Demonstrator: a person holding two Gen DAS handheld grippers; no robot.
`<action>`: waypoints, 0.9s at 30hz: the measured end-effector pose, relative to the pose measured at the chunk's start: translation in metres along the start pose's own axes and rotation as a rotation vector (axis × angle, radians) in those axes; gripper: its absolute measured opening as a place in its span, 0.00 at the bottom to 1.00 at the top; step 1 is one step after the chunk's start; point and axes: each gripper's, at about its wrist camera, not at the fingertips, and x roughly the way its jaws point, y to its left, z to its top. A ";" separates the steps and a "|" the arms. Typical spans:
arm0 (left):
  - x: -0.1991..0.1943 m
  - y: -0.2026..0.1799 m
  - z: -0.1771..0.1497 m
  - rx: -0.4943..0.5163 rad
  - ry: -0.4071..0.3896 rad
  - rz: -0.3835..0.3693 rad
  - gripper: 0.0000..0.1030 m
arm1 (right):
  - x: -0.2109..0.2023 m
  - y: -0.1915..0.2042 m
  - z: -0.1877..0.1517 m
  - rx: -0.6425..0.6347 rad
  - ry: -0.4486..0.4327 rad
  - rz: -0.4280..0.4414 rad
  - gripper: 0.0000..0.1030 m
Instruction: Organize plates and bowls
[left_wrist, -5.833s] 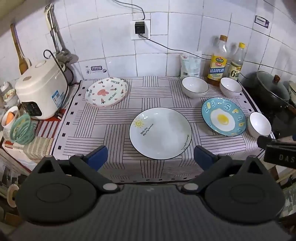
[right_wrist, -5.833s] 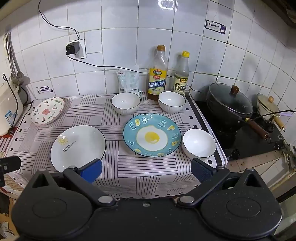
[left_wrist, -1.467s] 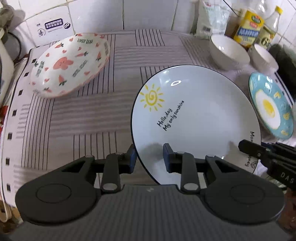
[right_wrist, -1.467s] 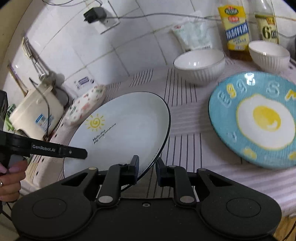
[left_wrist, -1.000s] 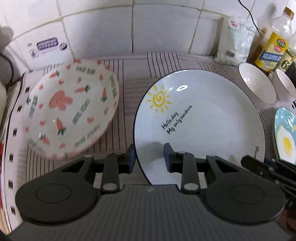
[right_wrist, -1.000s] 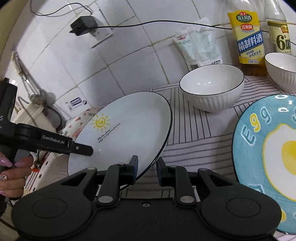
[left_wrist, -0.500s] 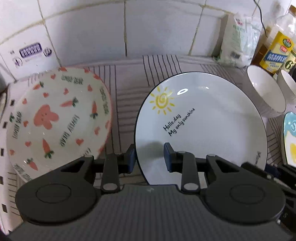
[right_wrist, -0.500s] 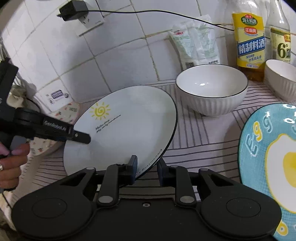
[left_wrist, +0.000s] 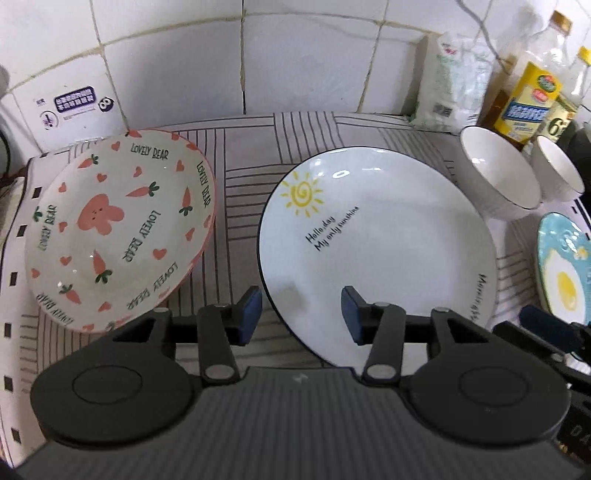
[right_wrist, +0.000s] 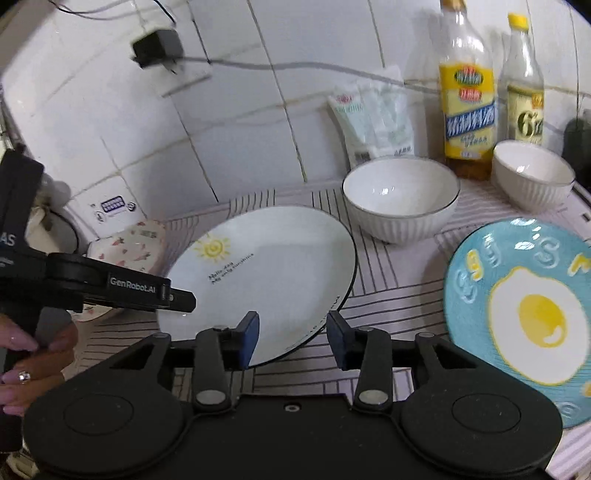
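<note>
Both just spreading, left gripper (left_wrist: 301, 314) and right gripper (right_wrist: 291, 339) straddling sun plate's (left_wrist: 373, 251) near rim unpinched, carrot plate (left_wrist: 114, 229) just left, empty bowls (right_wrist: 400, 197) and egg plate (right_wrist: 524, 314) rightward on tabletop (left_wrist: 240, 162).

Even, slightly dim indoor light; strong fisheye bending at the edges.
Small glare spots on the sun plate (left_wrist: 373, 251); motion blur on the egg plate (right_wrist: 524, 314) and bottles (right_wrist: 467, 92); soft shadows.

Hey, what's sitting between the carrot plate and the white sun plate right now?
Nothing: in the left wrist view only bare striped tablecloth separates the carrot plate from the sun plate. They lie apart, not touching.
</note>
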 end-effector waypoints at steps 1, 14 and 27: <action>-0.006 -0.001 -0.002 -0.003 -0.004 -0.006 0.46 | -0.007 0.000 0.000 -0.003 -0.004 -0.002 0.46; -0.066 -0.043 -0.021 0.075 -0.093 -0.095 0.49 | -0.086 -0.045 -0.014 0.052 -0.097 -0.132 0.53; -0.058 -0.120 -0.039 0.145 -0.100 -0.271 0.62 | -0.092 -0.101 -0.052 0.070 -0.152 -0.303 0.56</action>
